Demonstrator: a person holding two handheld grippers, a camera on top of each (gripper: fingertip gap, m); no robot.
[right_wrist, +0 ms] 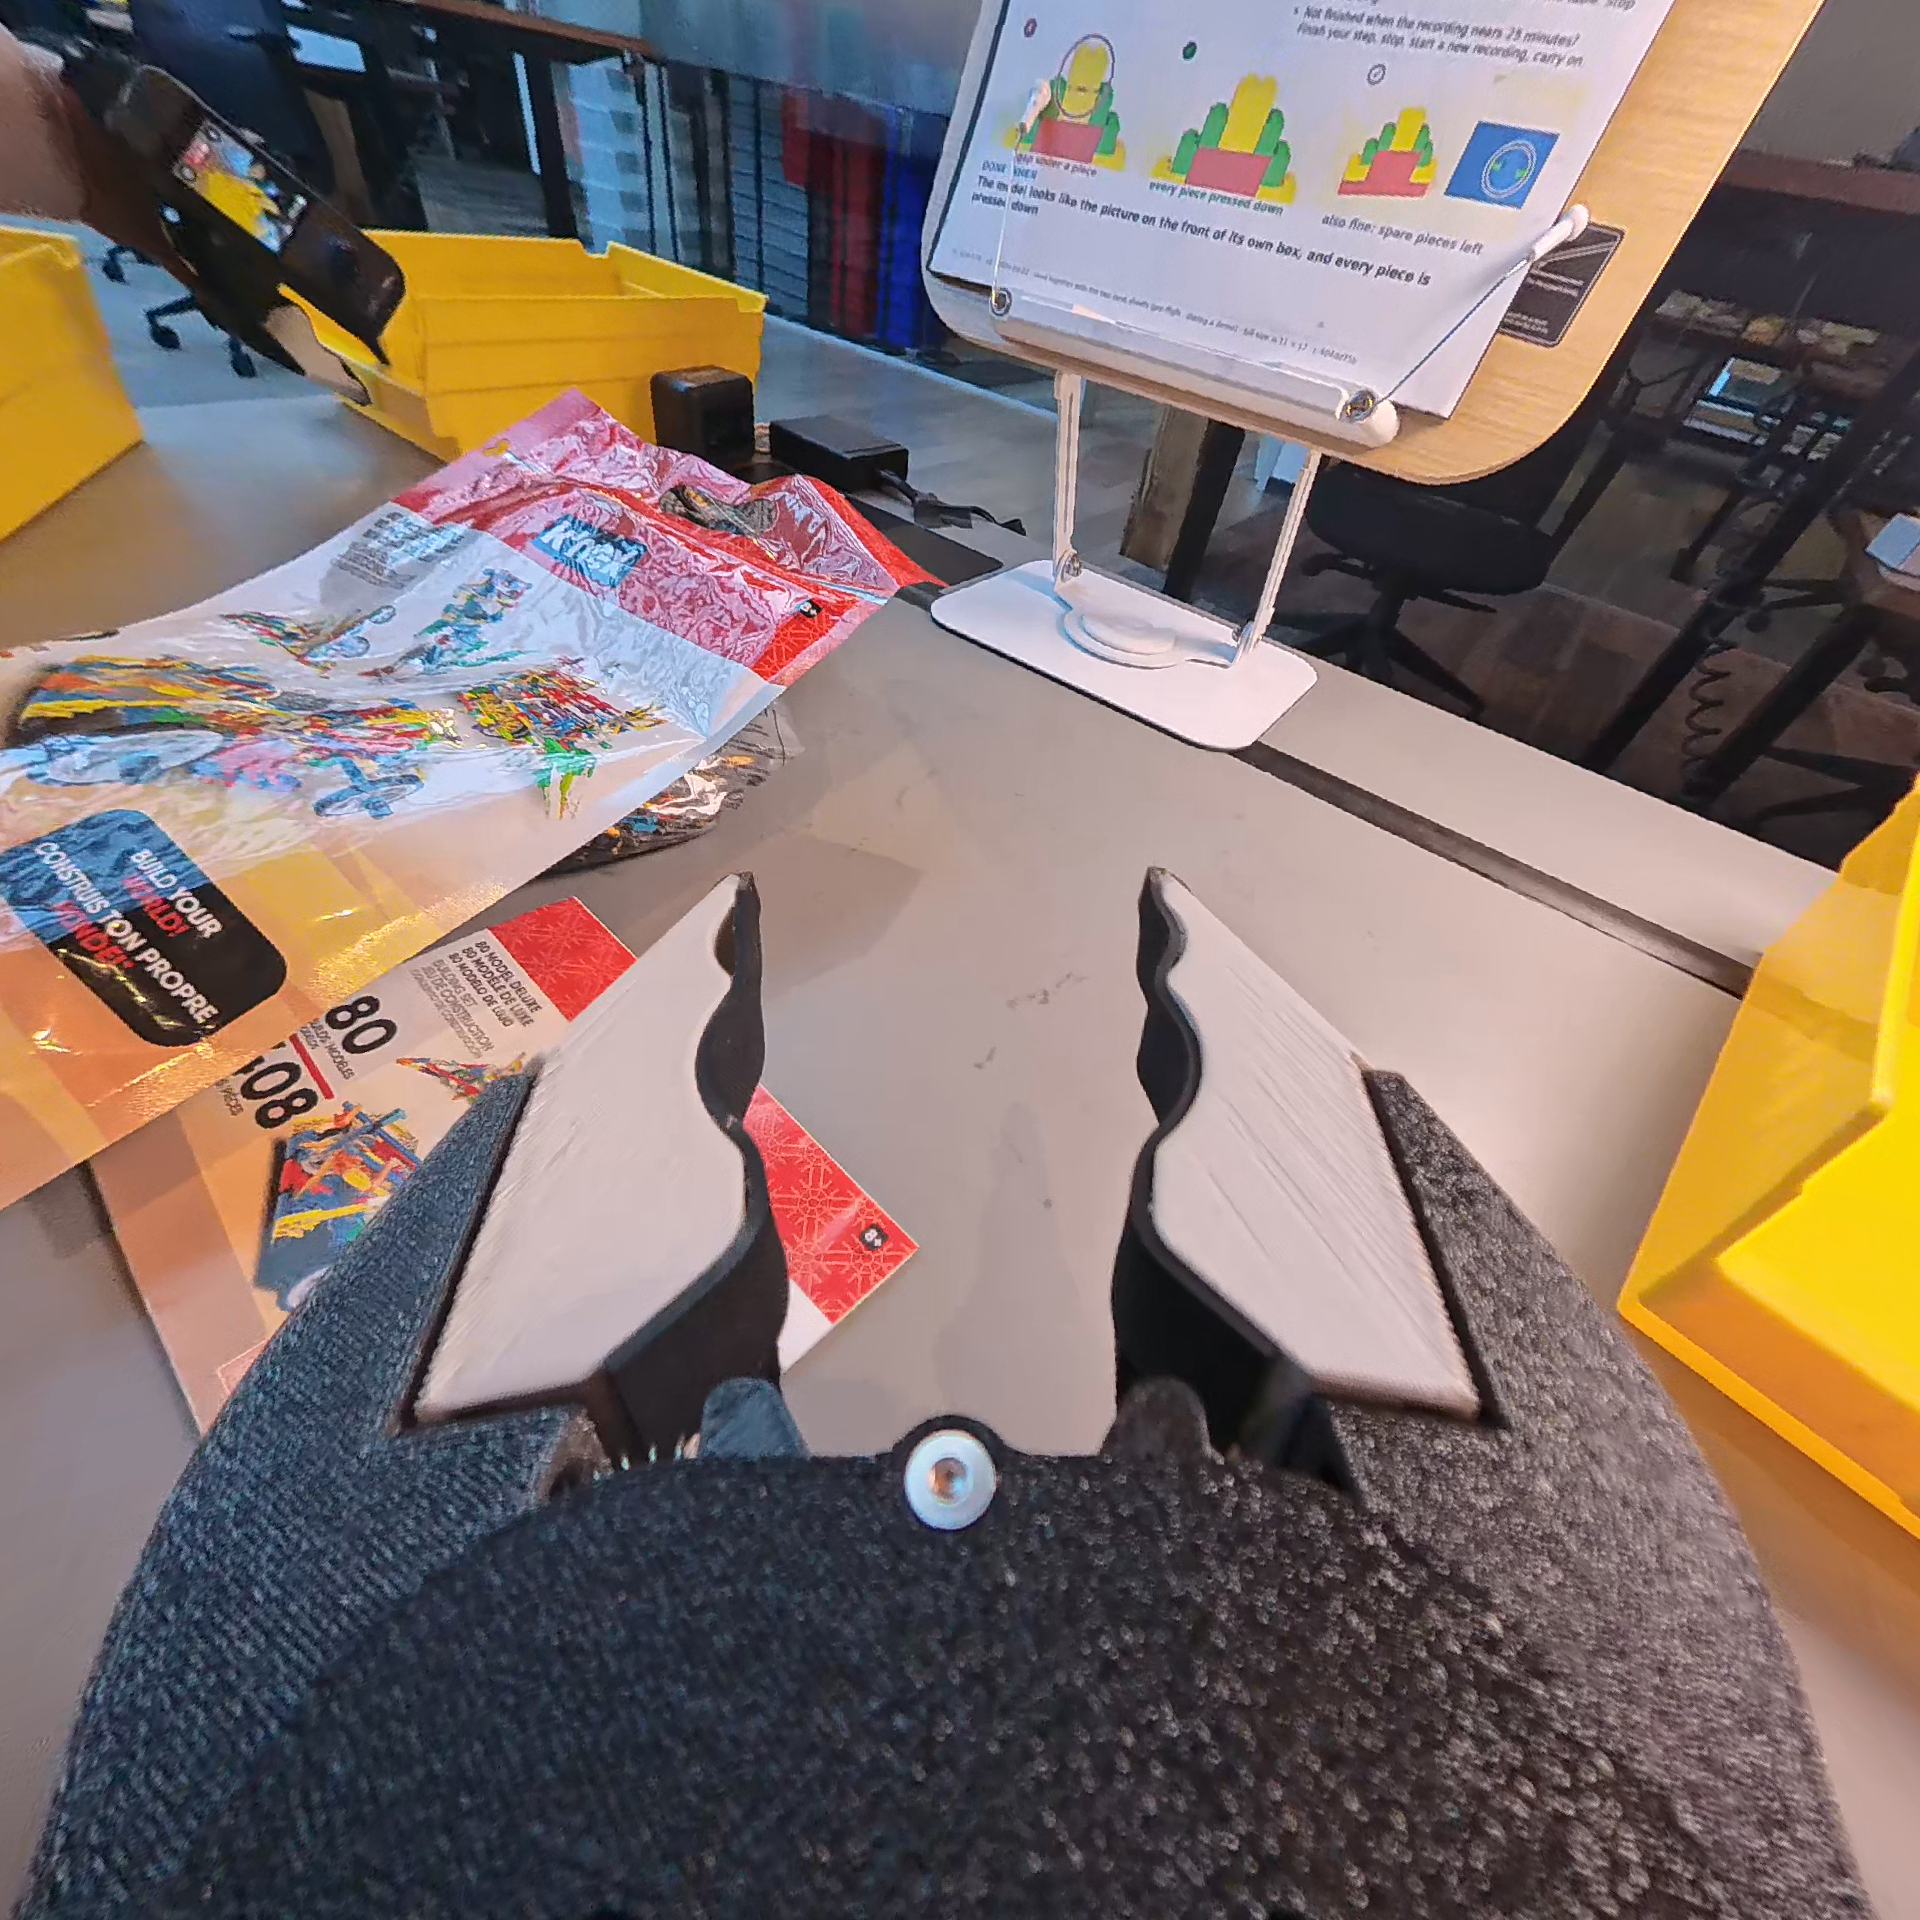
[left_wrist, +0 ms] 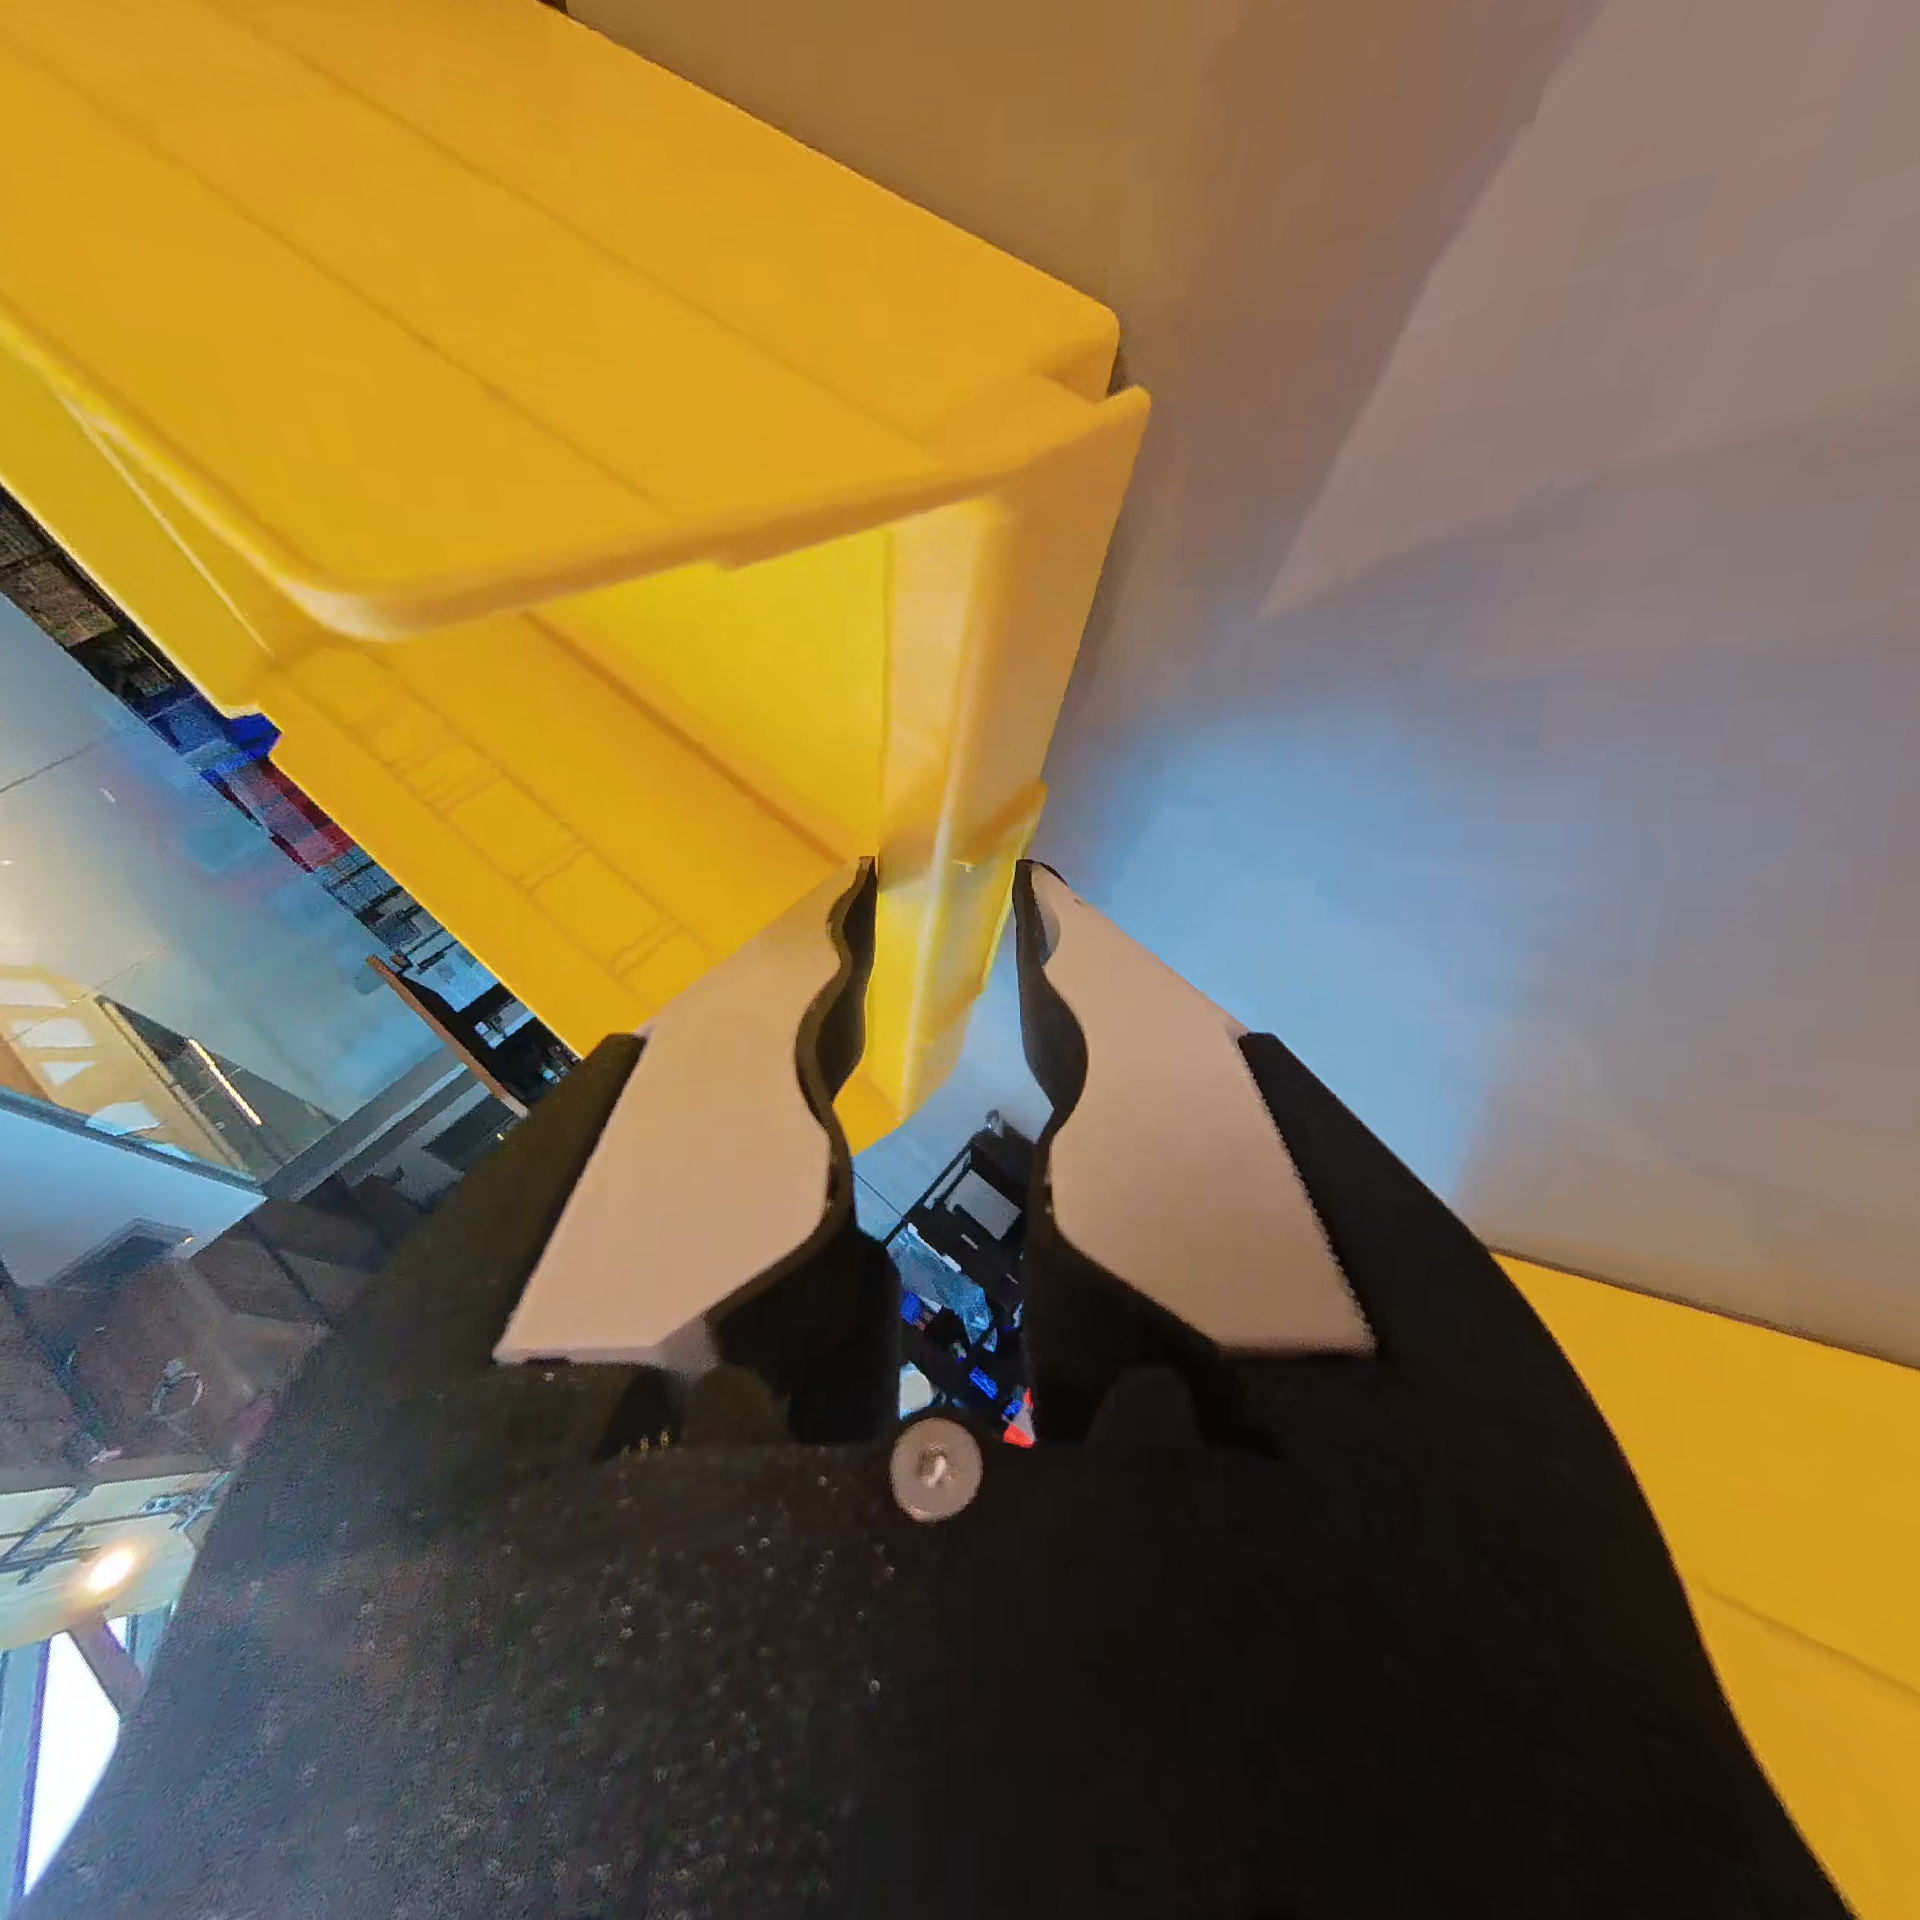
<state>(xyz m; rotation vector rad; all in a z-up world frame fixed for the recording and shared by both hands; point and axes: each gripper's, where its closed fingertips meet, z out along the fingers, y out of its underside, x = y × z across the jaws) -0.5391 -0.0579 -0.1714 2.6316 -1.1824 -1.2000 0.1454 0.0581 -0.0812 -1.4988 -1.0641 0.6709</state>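
Observation:
My left gripper [left_wrist: 945, 868] is closed on the side wall of a yellow plastic bin [left_wrist: 520, 364], at its corner; the wall sits between the fingers and the view is strongly tilted. From the right wrist view the left gripper [right_wrist: 322, 353] shows at the front corner of a stack of yellow bins [right_wrist: 582, 322]. My right gripper [right_wrist: 945, 883] is open and empty, low over the grey table [right_wrist: 1039, 935]. Its left finger [right_wrist: 623, 1143] overlaps a red and orange instruction booklet [right_wrist: 831, 1226]. A shiny printed bag of building-toy parts [right_wrist: 364, 707] lies just beyond the booklet.
A white stand with a wooden board and a printed sheet [right_wrist: 1132, 644] stands at the far table edge. Another yellow bin [right_wrist: 1808, 1195] is at the right, one more [right_wrist: 52, 364] at the far left. A small black box [right_wrist: 707, 410] sits behind the bag. Across from one pair of fingers to the other is roughly 70 cm.

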